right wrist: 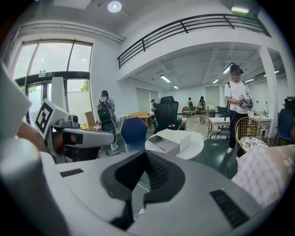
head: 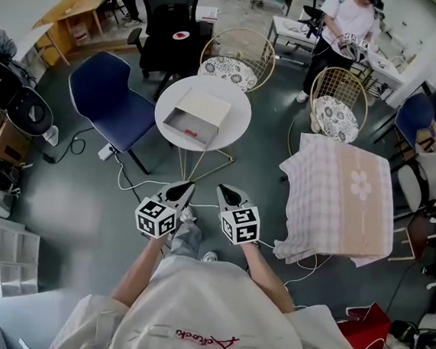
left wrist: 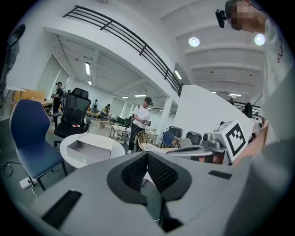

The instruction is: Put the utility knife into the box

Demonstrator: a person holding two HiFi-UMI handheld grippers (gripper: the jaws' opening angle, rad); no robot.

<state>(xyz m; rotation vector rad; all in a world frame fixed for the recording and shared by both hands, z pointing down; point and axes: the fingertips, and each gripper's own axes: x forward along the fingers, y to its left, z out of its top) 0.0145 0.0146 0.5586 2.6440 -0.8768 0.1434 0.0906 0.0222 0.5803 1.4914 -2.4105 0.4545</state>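
Note:
A white box [head: 199,117] lies on the round white table [head: 234,129] ahead of me, its open tray facing me. A small red utility knife [head: 190,132] rests inside the tray. The right gripper view shows the same box [right wrist: 174,140] with the red knife [right wrist: 162,149] at its near edge. My left gripper [head: 185,186] and right gripper [head: 223,189] hang side by side well short of the table, over the floor. Both are shut and hold nothing. In the left gripper view the pads meet [left wrist: 147,159], with the box [left wrist: 90,148] far off to the left.
A blue chair [head: 109,98] stands left of the table, a black office chair [head: 170,31] behind it. Two wire chairs [head: 237,58] [head: 337,105] stand beyond. A table with a checked cloth [head: 342,197] is at my right. A person [head: 344,22] stands at the back. Cables run across the floor.

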